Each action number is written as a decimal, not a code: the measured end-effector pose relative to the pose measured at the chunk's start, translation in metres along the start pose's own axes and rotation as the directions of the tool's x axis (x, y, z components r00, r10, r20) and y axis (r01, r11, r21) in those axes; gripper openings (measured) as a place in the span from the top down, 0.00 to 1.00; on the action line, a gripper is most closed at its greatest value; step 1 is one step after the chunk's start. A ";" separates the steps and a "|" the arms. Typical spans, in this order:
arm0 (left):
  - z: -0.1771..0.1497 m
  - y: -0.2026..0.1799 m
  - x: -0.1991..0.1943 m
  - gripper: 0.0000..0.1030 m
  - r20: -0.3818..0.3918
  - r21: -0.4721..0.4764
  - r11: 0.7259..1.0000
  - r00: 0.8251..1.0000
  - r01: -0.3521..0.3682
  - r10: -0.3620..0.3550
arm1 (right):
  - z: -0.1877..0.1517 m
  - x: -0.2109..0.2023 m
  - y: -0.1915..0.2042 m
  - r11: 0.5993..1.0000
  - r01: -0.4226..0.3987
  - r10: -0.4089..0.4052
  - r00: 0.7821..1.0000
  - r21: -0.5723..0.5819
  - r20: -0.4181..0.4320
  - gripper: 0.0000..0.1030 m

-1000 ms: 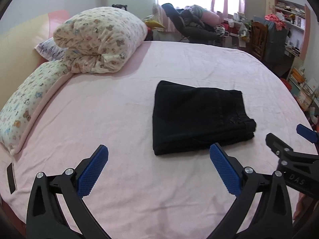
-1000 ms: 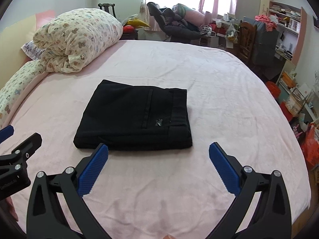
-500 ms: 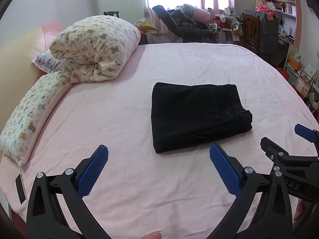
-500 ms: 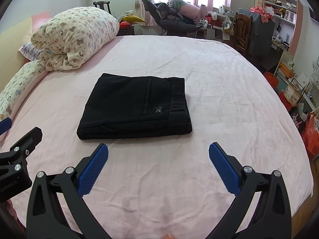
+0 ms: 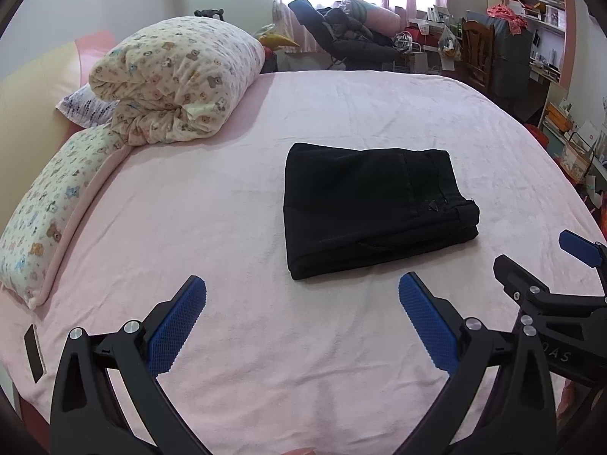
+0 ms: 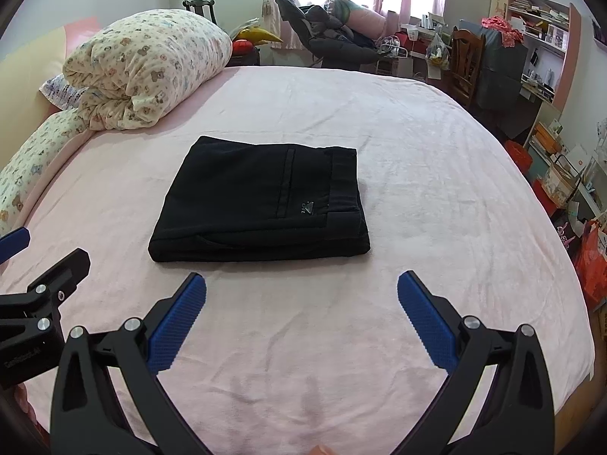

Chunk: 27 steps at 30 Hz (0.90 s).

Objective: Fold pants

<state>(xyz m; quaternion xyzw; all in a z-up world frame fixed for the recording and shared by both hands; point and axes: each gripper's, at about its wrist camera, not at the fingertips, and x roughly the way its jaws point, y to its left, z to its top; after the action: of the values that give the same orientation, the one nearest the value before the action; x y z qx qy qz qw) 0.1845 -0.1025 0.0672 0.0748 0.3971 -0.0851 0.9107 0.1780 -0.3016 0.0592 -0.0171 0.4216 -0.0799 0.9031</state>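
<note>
Black pants [image 5: 371, 204] lie folded into a flat rectangle on the pink bed [image 5: 227, 227]; they also show in the right wrist view [image 6: 261, 201], waistband to the right. My left gripper [image 5: 301, 303] is open and empty, held above the bed short of the pants' near left edge. My right gripper [image 6: 301, 303] is open and empty, just short of the pants' near edge. Each gripper shows at the edge of the other's view.
A rolled bear-print quilt [image 5: 178, 79] and a long pillow [image 5: 49, 212] lie along the bed's left side. A clothes-covered chair [image 6: 330, 38], a wooden chair [image 6: 464, 60] and shelves [image 6: 538, 38] stand beyond the far and right edges.
Both grippers have drawn back and risen a little from the pants, which look farther and more central. The pants have not moved.
</note>
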 end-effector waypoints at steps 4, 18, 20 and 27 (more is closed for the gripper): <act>0.000 -0.005 0.001 0.01 -0.005 0.014 1.000 1.000 0.004 -0.004 | 0.001 0.001 -0.001 1.000 0.002 -0.002 1.000 -0.002 -0.002 0.02; -0.004 -0.014 0.001 0.01 -0.017 0.037 0.999 1.000 0.026 -0.026 | 0.000 0.004 -0.004 1.000 0.006 -0.006 1.000 0.002 -0.006 0.02; -0.004 -0.014 0.001 0.01 -0.019 0.034 0.999 0.999 0.030 -0.029 | -0.001 0.005 -0.004 1.000 0.005 -0.005 1.000 0.003 -0.007 0.02; -0.005 -0.014 0.003 0.01 -0.025 0.038 0.999 0.999 0.026 -0.025 | -0.002 0.006 -0.004 1.000 0.008 -0.008 1.000 0.004 -0.005 0.02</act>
<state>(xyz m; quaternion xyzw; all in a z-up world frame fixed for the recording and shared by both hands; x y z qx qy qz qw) 0.1797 -0.1152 0.0605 0.0880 0.4073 -0.1034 0.9032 0.1793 -0.3065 0.0539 -0.0169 0.4235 -0.0842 0.9018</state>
